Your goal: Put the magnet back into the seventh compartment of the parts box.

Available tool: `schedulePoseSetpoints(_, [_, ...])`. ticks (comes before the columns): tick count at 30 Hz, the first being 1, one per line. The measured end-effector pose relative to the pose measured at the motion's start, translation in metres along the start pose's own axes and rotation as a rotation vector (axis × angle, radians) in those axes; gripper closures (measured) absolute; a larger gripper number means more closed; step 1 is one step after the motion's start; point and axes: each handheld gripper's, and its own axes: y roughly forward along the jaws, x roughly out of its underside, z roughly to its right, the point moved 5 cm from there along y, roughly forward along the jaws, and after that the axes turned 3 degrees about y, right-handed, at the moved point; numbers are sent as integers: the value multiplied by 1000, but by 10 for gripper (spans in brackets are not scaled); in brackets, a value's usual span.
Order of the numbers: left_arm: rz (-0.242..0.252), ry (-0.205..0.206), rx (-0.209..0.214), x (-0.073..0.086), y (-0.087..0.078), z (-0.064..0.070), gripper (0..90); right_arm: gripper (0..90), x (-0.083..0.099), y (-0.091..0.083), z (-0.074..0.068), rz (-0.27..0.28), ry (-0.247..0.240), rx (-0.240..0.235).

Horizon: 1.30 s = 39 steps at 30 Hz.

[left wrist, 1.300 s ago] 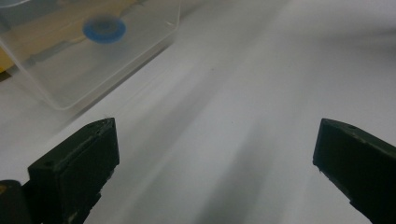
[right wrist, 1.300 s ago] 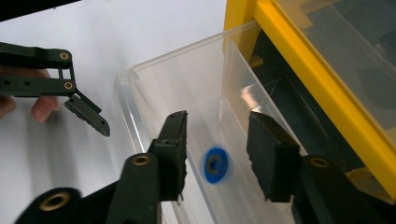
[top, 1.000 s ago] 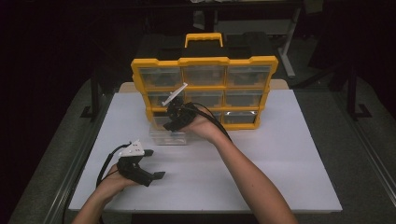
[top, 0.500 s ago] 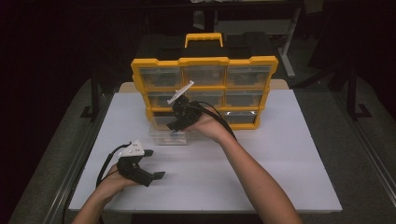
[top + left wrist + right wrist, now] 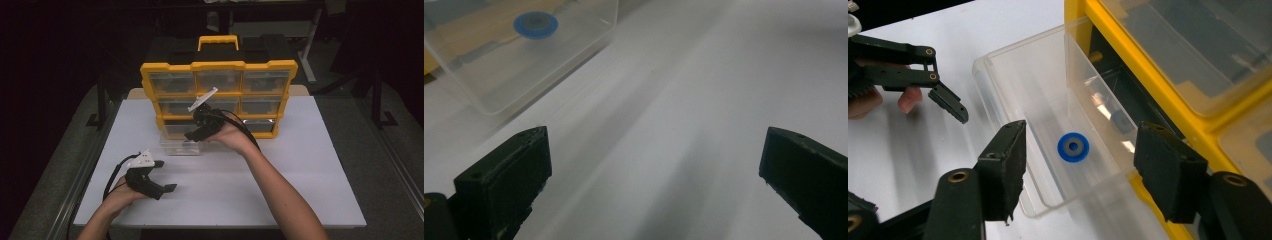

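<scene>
This looks like a workshop or a lab. A plain white worktop (image 5: 300,170) stands in a dark room. At 12 o'clock on it is a yellow parts box (image 5: 218,95) with small see-through drawers, the kind for keeping little bits. One drawer (image 5: 1048,135) is pulled out, with a blue ring (image 5: 1073,147) inside. Metal legs of other furniture (image 5: 306,60) stand behind, toward 1 o'clock.
</scene>
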Motion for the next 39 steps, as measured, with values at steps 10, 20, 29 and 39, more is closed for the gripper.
schedulePoseSetpoints(10, [-1,3,-2,0,0,0,3,311,9,-10,1,13,13,-5])
schedulePoseSetpoints(20, [-4,3,-1,0,0,0,2,212,27,-26,6,41,17,15])
schedulePoseSetpoints(29, [-7,5,-2,1,0,-1,2,152,44,-32,9,42,27,40])
schedulePoseSetpoints(39, [-9,5,-2,1,0,-1,3,107,61,-39,13,72,54,44])
